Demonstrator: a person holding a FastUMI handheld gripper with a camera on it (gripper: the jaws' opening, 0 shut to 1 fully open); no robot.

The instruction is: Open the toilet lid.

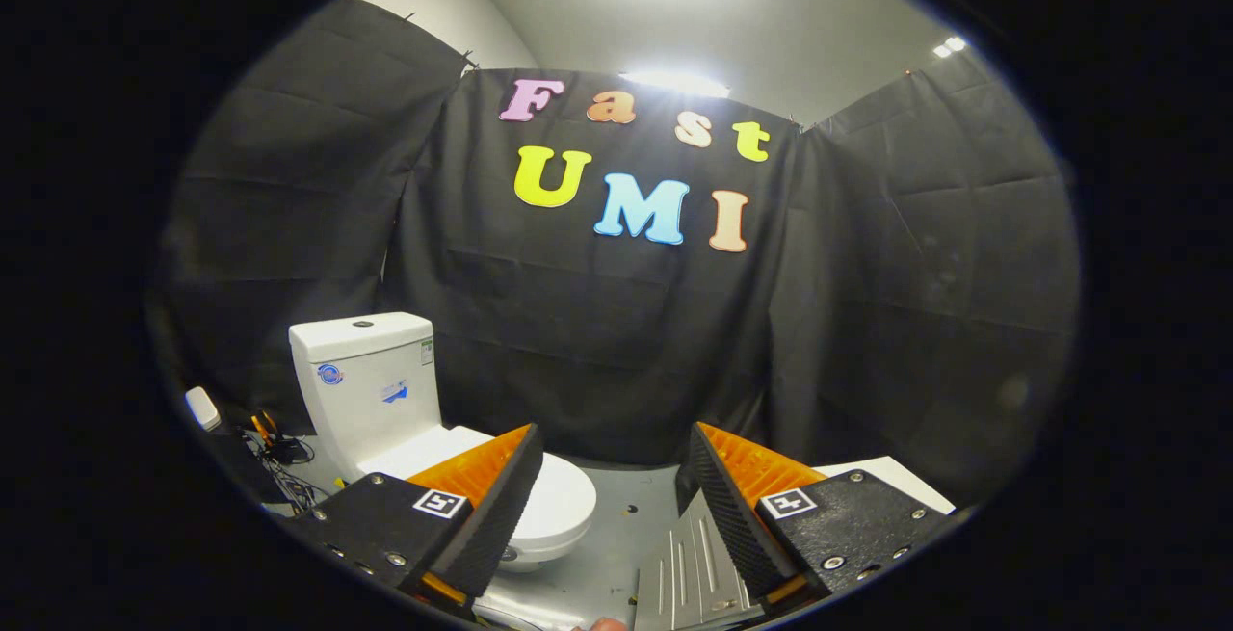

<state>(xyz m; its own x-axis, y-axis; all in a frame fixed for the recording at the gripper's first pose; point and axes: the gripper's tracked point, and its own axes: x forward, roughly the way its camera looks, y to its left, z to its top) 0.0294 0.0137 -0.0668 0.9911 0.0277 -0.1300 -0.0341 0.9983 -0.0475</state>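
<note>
We judged the step in hand to be the approach, since the toilet [453, 458] stood beyond the gripper [609, 506], off toward its left finger, with its lid [554, 501] lying flat and closed over the bowl. To do this well, we reckoned we would need to swing the gripper toward the front lip of the lid, come in low and level with the seam between lid and seat, and get one finger under the rim, not pinching from above; then lift in an arc about the hinge near the tank [364, 376], so the lid would lean back against it without slamming. The left finger [496, 506] overlapped the near side of the lid in our view, yet we could not tell whether it touched; it looked to be apart and nearer to us. The fingers stood wide apart, with bare grey floor [621, 525] and a ridged metal plate [689, 568] showing in the gap, and they held nothing. Some cables and small tools [275, 448] lay beside the tank, well clear of the path we would choose.
</note>
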